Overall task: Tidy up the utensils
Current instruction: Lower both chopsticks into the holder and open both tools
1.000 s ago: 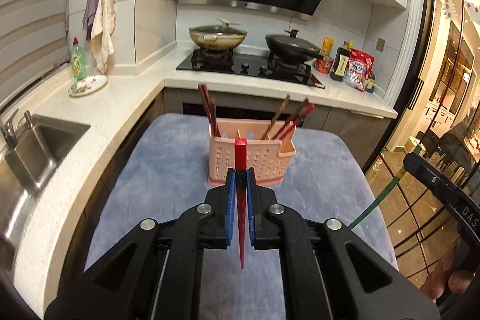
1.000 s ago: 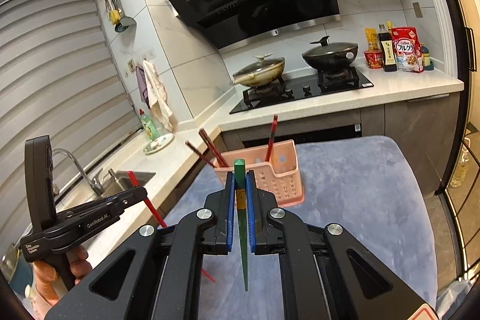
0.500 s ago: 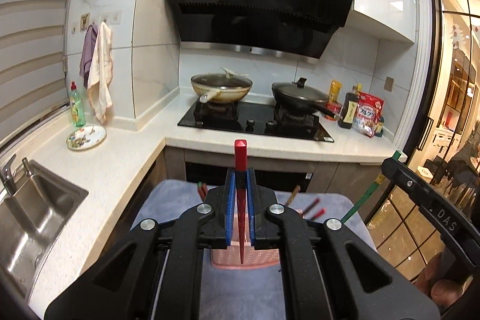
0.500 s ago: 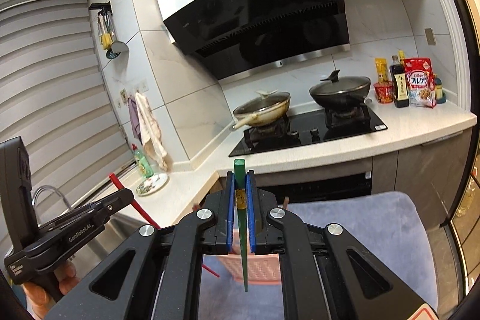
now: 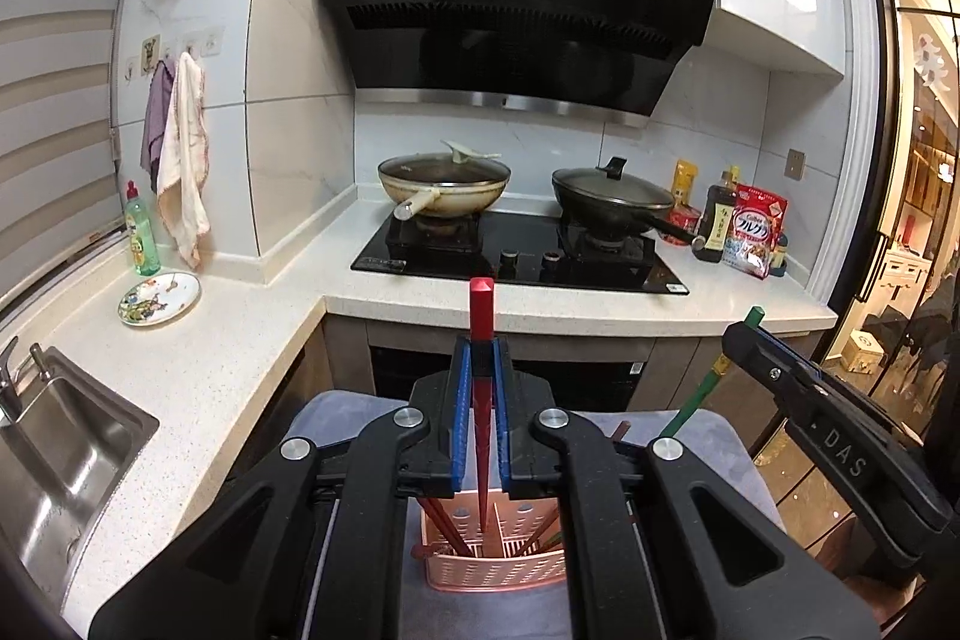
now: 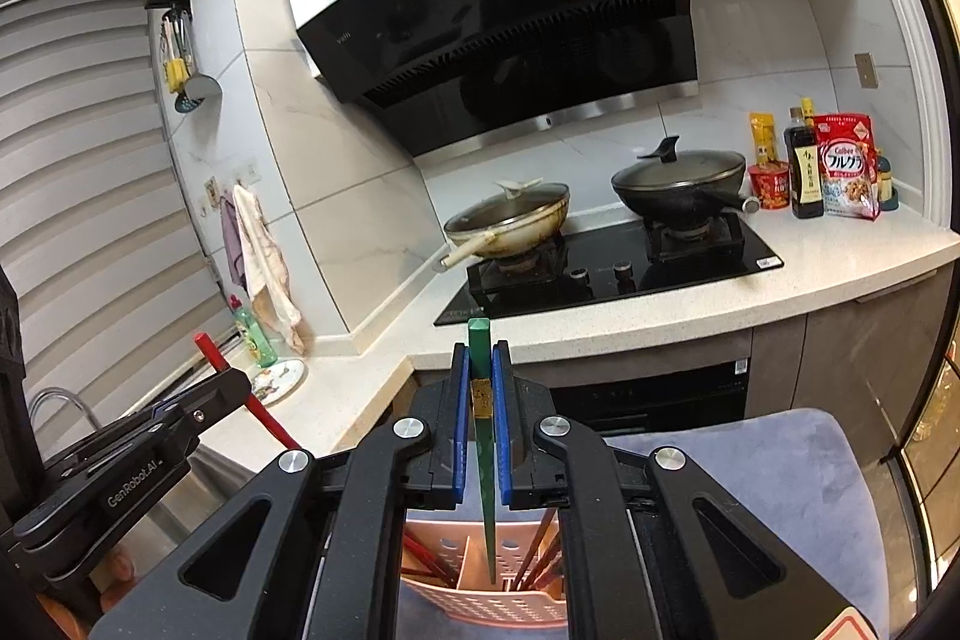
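My left gripper (image 5: 480, 358) is shut on a red chopstick (image 5: 481, 316) held upright, its tip down over the pink perforated utensil basket (image 5: 498, 571). My right gripper (image 6: 480, 364) is shut on a green chopstick (image 6: 480, 346), its tip over the same basket (image 6: 486, 604). Several dark red chopsticks (image 5: 444, 526) lean in the basket's compartments. The right gripper with its green chopstick (image 5: 699, 391) shows at the right of the left wrist view. The left gripper with its red chopstick (image 6: 264, 412) shows at the left of the right wrist view.
The basket stands on a grey-blue cloth (image 6: 756, 466). Behind is a white counter (image 5: 240, 340) with a hob, two lidded pans (image 5: 444, 184), bottles and a cereal bag (image 5: 753, 235). A steel sink (image 5: 54, 466), a plate (image 5: 159, 298) and a dish-soap bottle (image 5: 141, 238) are left.
Both grippers have risen and moved over the basket, which has slid from ahead of the fingers to under them. Each chopstick stays gripped.
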The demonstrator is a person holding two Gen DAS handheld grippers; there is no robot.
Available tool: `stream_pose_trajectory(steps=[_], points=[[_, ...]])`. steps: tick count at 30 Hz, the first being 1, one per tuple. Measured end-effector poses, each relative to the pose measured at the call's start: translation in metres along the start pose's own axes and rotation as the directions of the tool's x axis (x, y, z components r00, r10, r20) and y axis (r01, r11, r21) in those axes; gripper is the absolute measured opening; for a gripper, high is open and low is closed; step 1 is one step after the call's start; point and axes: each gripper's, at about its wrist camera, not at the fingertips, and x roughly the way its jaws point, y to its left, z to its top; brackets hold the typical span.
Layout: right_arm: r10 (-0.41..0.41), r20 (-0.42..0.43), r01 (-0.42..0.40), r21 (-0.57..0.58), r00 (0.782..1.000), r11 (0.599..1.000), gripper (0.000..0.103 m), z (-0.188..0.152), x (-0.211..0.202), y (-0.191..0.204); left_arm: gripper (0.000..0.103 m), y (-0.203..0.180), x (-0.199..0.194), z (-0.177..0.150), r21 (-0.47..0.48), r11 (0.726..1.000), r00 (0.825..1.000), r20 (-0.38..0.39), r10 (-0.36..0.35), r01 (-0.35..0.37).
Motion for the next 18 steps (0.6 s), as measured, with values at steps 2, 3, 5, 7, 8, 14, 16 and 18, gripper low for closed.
stream_pose_trajectory(steps=[2,3,5,7,8,14,16,18], points=[[0.0,-0.013,0.0,0.003,1.0,1.0,0.007,-0.007,0.007,-0.002,0.007,0.002,0.008,-0.006,-0.005,1.0,1.0,-0.016,0.004,-0.004],[0.0,-0.021,0.0,0.005,1.0,1.0,0.007,-0.01,0.011,-0.004,0.007,0.003,0.011,-0.009,-0.006,1.0,1.0,-0.021,0.005,-0.005],[-0.003,-0.035,0.003,0.008,0.999,1.0,0.007,-0.017,0.017,-0.007,0.007,0.005,0.017,-0.014,-0.011,1.0,0.999,-0.032,0.005,-0.005],[-0.001,-0.05,0.002,0.013,0.999,1.0,0.007,-0.022,0.023,-0.009,0.007,0.006,0.022,-0.019,-0.013,1.0,0.999,-0.044,0.006,-0.007],[-0.003,-0.058,0.004,0.014,0.998,1.0,0.007,-0.025,0.026,-0.009,0.007,0.006,0.025,-0.021,-0.014,1.0,0.999,-0.05,0.006,-0.007],[-0.013,-0.096,0.014,0.005,0.995,1.0,0.007,-0.042,0.039,-0.009,0.007,0.004,0.037,-0.03,-0.029,1.0,0.996,-0.088,-0.014,0.012],[-0.013,-0.108,0.013,-0.001,0.994,1.0,0.008,-0.045,0.042,-0.008,0.008,0.005,0.04,-0.033,-0.037,0.999,0.995,-0.099,-0.016,0.012],[-0.012,-0.113,0.011,-0.007,0.994,1.0,0.011,-0.047,0.042,-0.006,0.008,0.004,0.039,-0.035,-0.035,0.999,0.995,-0.099,-0.007,0.003]])
